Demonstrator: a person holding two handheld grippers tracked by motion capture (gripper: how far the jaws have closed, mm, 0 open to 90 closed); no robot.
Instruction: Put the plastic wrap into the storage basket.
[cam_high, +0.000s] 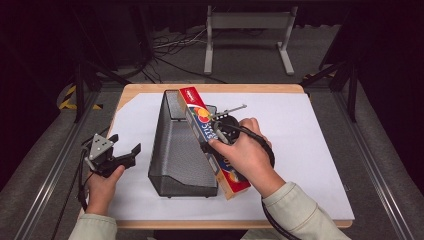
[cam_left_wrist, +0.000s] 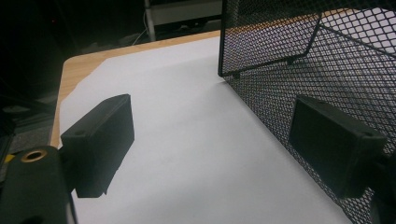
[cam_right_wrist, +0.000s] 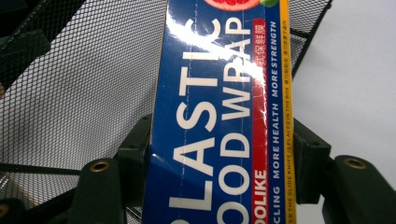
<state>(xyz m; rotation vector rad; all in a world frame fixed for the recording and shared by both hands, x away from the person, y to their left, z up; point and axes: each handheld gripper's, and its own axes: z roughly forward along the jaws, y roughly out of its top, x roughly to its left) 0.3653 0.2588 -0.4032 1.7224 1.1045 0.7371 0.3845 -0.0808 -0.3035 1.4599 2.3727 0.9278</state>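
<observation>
White paper (cam_high: 300, 150) covers most of a wooden table (cam_high: 210, 88), with a dark floor, loose cables and a pale metal frame (cam_high: 248, 30) beyond its far edge.

A black wire-mesh basket (cam_high: 180, 150) sits near the middle of the table, long and narrow, running away from the person. Along its right rim lies a long blue and red box of plastic food wrap (cam_high: 200, 120), tilted, its far end raised over the basket and its near end down by the basket's front right corner. Whether that near end touches the paper cannot be told from the high view.

The right gripper (cam_high: 218, 141) is clamped on the box around its middle, and the person's right hand (cam_high: 245, 155) covers most of the tool, so the jaws are largely hidden from above. In the right gripper view the box (cam_right_wrist: 219, 121) stands between the two black jaws, one pressed to each long side, with the words PLASTIC FOOD WRAP readable (the top and bottom of the lettering are cut off). Mesh of the basket (cam_right_wrist: 70, 93) shows behind it.

The left gripper (cam_high: 125, 148) rests on the paper just left of the basket, held by the left hand (cam_high: 102, 187), jaws spread apart with nothing between them. In the left gripper view the basket (cam_left_wrist: 327, 70) wall stands just behind the right-hand jaw; whether they touch cannot be told.
</observation>
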